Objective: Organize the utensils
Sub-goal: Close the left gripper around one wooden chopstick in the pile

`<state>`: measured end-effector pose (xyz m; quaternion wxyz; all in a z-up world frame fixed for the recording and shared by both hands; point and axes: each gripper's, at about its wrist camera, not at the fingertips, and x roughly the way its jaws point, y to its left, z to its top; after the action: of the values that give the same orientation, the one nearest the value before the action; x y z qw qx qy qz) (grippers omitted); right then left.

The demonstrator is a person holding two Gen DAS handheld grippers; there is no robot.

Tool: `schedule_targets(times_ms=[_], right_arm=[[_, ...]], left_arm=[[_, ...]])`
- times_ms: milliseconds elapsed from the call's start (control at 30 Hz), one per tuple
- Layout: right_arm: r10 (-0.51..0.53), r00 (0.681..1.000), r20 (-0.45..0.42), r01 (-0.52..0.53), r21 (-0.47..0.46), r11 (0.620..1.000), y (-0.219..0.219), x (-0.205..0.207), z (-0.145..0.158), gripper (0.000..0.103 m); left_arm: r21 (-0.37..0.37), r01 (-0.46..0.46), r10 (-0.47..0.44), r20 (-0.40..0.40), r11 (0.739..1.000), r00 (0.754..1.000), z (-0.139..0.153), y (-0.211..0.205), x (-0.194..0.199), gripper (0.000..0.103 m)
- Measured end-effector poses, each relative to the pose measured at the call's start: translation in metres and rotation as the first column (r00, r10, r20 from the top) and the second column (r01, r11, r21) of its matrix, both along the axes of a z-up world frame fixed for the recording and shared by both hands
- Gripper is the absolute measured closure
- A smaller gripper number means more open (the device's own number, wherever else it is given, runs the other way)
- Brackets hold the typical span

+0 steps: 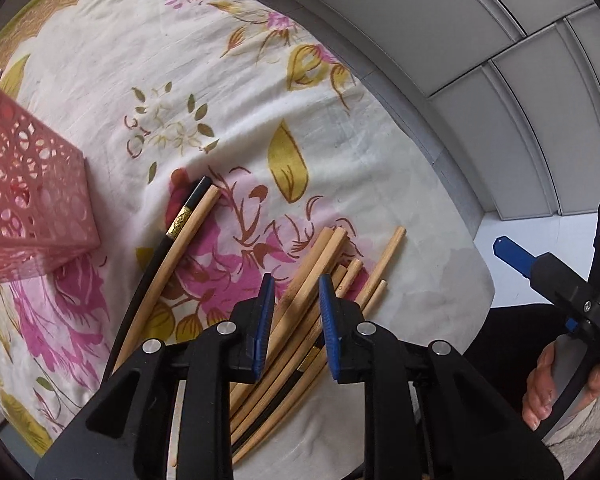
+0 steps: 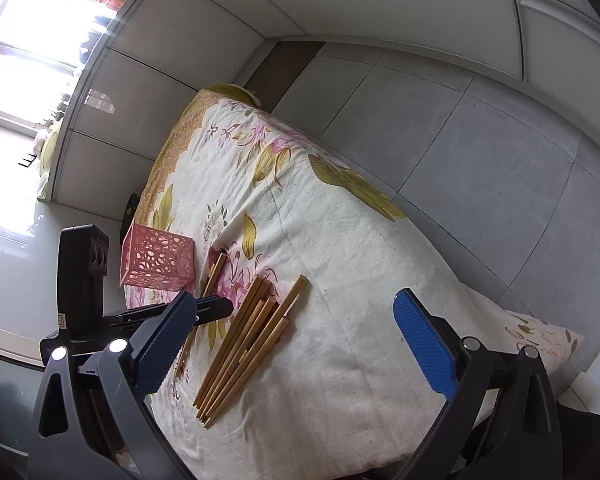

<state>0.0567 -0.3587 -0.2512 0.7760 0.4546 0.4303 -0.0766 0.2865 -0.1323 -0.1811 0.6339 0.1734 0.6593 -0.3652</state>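
A pile of several wooden chopsticks [image 1: 324, 280] lies on the floral cloth [image 1: 220, 100], with a black gold-banded chopstick [image 1: 180, 220] and a wooden one apart to its left. My left gripper [image 1: 296, 292] hovers just above the pile, its jaws a little apart around a wooden chopstick, not closed on it. The pink perforated holder [image 1: 32, 192] stands at the left. In the right wrist view the pile [image 2: 252, 332] and the holder [image 2: 156, 256] show. My right gripper [image 2: 300, 348] is wide open and empty, back from the table; it shows in the left wrist view [image 1: 512, 252].
The cloth-covered table [image 2: 360, 280] stands against grey partition walls [image 2: 460, 120]. A bright window [image 2: 28, 48] is at the far left. The table's near edge drops off at the right, by the person's hand [image 1: 540, 384].
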Motion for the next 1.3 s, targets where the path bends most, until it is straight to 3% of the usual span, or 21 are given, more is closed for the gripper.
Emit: schedule_targets(times_ms=[233,333,833,900,967,1067,1200,1300], right_arm=[[0.005,1.000,-0.012,-0.005,0.021,1.000,0.000,0.001,-0.005,0.007],[0.006,1.000,-0.015,-0.006,0.022,1.000,-0.001,0.002,-0.005,0.007],[-0.013,0.999,-0.033,0.014,0.029,0.999,-0.004,-0.003,-0.007,0.007],[-0.009,0.999,-0.039,0.010,0.029,1.000,-0.004,-0.003,-0.008,0.007],[-0.006,0.999,-0.043,0.007,0.025,1.000,-0.003,-0.002,-0.009,0.007],[-0.014,0.999,-0.044,0.015,0.022,1.000,-0.002,-0.003,-0.009,0.007],[-0.022,0.999,-0.039,0.022,-0.001,1.000,-0.004,-0.005,-0.006,0.007],[-0.022,0.999,-0.047,0.023,0.016,1.000,-0.004,-0.005,-0.009,0.007]], left_arm=[[0.050,0.113,-0.114,0.018,0.992,0.993,-0.002,-0.014,-0.007,0.082],[0.078,0.170,-0.172,0.029,0.982,0.985,-0.017,-0.021,-0.023,0.088],[0.131,0.270,-0.286,0.128,0.954,0.950,-0.005,-0.068,-0.060,0.088],[0.140,0.293,-0.313,0.152,0.946,0.938,-0.005,-0.066,-0.071,0.083],[0.195,0.311,-0.346,0.182,0.930,0.920,-0.022,-0.073,-0.086,0.073],[0.171,0.249,-0.276,0.156,0.953,0.948,-0.031,-0.076,-0.081,0.078],[0.103,0.218,-0.228,0.100,0.971,0.969,-0.044,-0.071,-0.080,0.077],[0.097,0.187,-0.195,0.083,0.978,0.977,-0.051,-0.069,-0.077,0.063]])
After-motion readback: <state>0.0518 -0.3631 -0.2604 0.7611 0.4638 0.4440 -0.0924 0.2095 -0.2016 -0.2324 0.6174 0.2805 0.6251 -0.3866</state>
